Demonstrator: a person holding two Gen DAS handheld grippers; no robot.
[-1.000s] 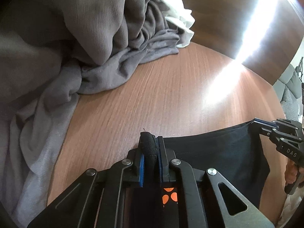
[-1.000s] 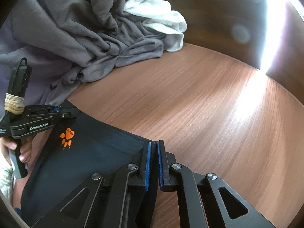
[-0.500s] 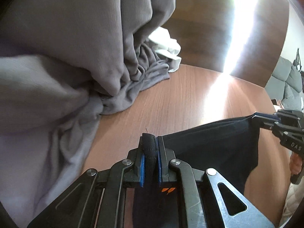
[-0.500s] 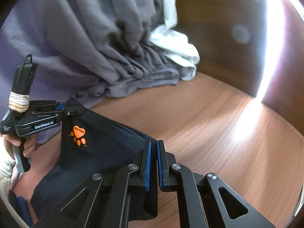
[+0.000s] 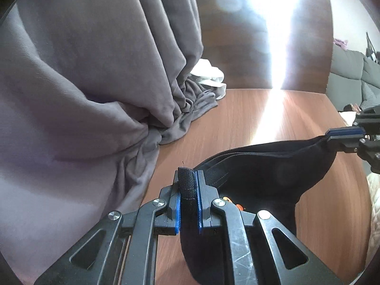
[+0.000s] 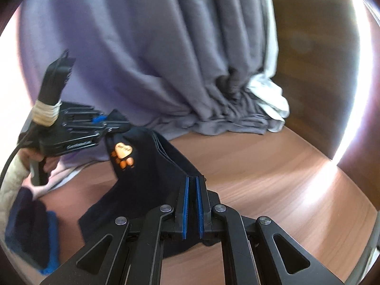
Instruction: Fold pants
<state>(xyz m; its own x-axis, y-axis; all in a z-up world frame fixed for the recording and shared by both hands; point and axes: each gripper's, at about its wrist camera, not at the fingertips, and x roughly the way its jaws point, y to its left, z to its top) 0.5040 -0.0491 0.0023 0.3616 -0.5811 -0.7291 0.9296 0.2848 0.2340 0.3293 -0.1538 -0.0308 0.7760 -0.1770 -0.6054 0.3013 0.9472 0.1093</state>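
Between the blue pads of the left gripper (image 5: 188, 187), in the left wrist view, sits a bunched fold of the dark pants (image 5: 266, 166) — the jaws are clenched on it, with the cloth poking out past the fingertips. From there the waistband runs off to the right and slightly ahead, where the right gripper (image 5: 344, 136) pinches the other corner. The pants hang between the two as a sagging sling, their upper edge clear of the wooden table (image 5: 237, 118); whether the lower part touches the wood is hidden behind the gripper. Ahead and to the left, well apart from the pants, lies a heap of grey cloth (image 5: 95, 83) with a white garment (image 5: 209, 73) behind it.

Close before the right gripper (image 6: 192, 190), in the right wrist view, the jaws stand almost together, clamped on the thin near edge of the pants (image 6: 147, 171). The fabric rises away to the left, up to the left gripper (image 6: 114, 123), which a hand (image 6: 41, 160) holds by its handle. An orange paw print (image 6: 123, 154) shows just under that far corner.

Judging by this, the task is early: the garment is picked up by its waist and stretched out, but no fold shows yet. Left to do, likely — lay it flat, bring leg onto leg, then fold it along its length.
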